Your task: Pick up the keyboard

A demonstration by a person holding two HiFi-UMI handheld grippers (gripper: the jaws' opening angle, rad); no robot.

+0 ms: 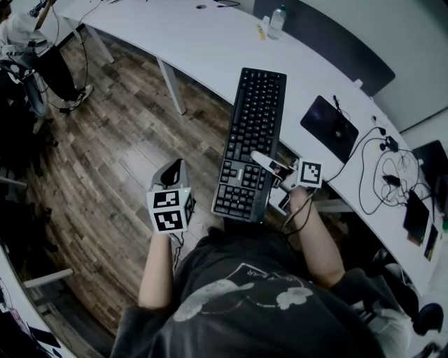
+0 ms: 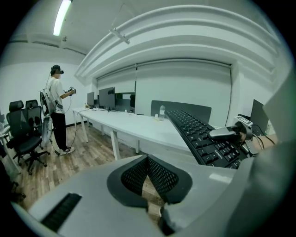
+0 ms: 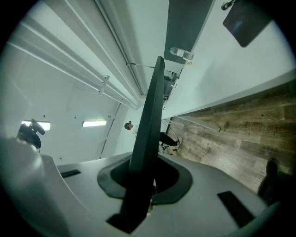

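The black keyboard [image 1: 252, 143] hangs lifted over the near edge of the white desk [image 1: 210, 42], its near end above the floor. My right gripper [image 1: 260, 159] is shut on the keyboard's right side near that end. In the right gripper view the keyboard [image 3: 149, 125] runs edge-on between the jaws of my right gripper [image 3: 148, 178]. My left gripper [image 1: 178, 166] hovers to the left of the keyboard, apart from it, over the wooden floor. Its pads [image 2: 159, 176] meet with nothing between them, and the keyboard [image 2: 199, 134] shows to their right.
A water bottle [image 1: 277, 21] stands at the desk's far side. A dark mouse pad [image 1: 329, 128] and loose cables [image 1: 385, 168] lie on the right. A desk leg [image 1: 171, 87] stands on the floor. A person [image 2: 58, 109] and office chairs [image 2: 23, 134] are far left.
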